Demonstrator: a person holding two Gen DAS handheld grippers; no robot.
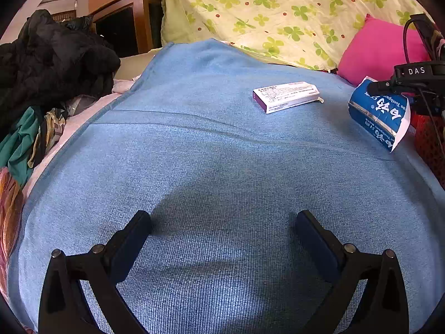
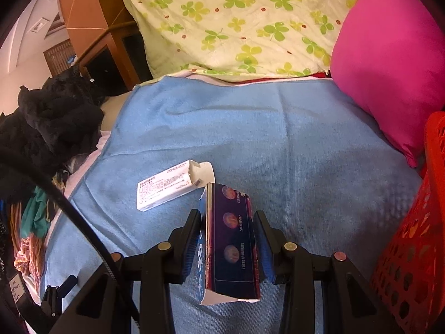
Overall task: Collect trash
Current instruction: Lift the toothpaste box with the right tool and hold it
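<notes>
At the far left of the bed a heap of dark clothes (image 1: 52, 61) lies bunched, with green and patterned garments (image 1: 25, 139) spilling below it toward the near edge. Behind the heap stands a brown wooden cabinet (image 1: 125, 19). A blue blanket (image 1: 208, 167) covers the middle of the bed and reaches from the near edge to a yellow quilt with green clover print (image 1: 278, 14) at the far side.

The left claw (image 1: 224, 222) hangs over the near part of the blanket, its two black fingers spread wide with only bare cloth between them.

Further off and to the right, a white medicine box with a purple edge (image 1: 286, 96) lies flat on the blanket, one end flap torn open in the right wrist view (image 2: 164, 189). It rests apart from both claws.

To its right, the right claw (image 2: 226, 222) is clamped on a blue toothpaste box (image 2: 232, 245), the pads pressing its two long sides. The box is lifted off the blanket and its open white end flap faces the camera. From the left wrist view the same box (image 1: 375, 114) hangs tilted at the right edge of the blanket.

A pink pillow (image 2: 389, 69) leans at the far right against the quilt, and a red plastic basket with a mesh wall (image 2: 417, 236) stands at the near right, just beside the blanket.
</notes>
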